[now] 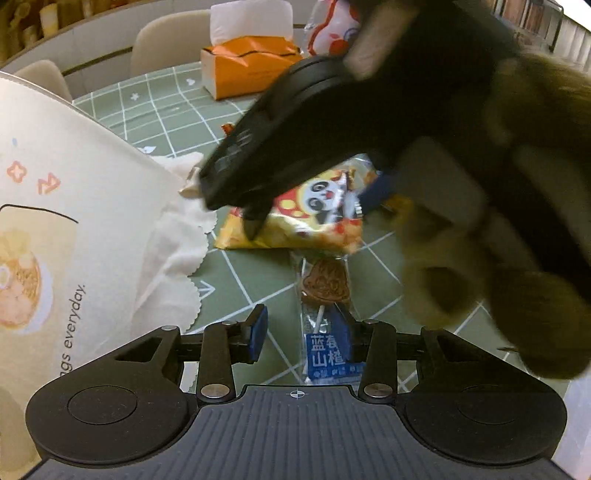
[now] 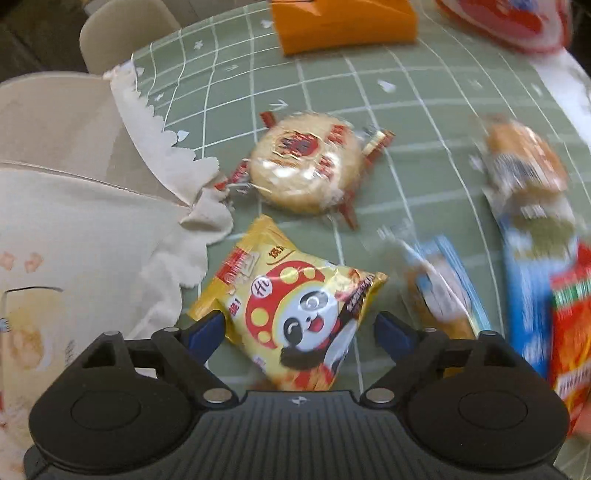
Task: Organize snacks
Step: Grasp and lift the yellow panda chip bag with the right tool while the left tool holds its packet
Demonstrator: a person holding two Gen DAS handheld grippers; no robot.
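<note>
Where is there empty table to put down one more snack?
The bare green tablecloth between the orange tissue box and the round cracker is free. A smaller bare patch lies between the cracker and the bread pack. It is crowded on the right, where packets pile up, and around the panda packet beside the paper bag.

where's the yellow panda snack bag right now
In the right wrist view the yellow panda bag lies on the green tablecloth, between the open right gripper's fingers, below the round rice cracker.

Snacks, apparently, on green table
</note>
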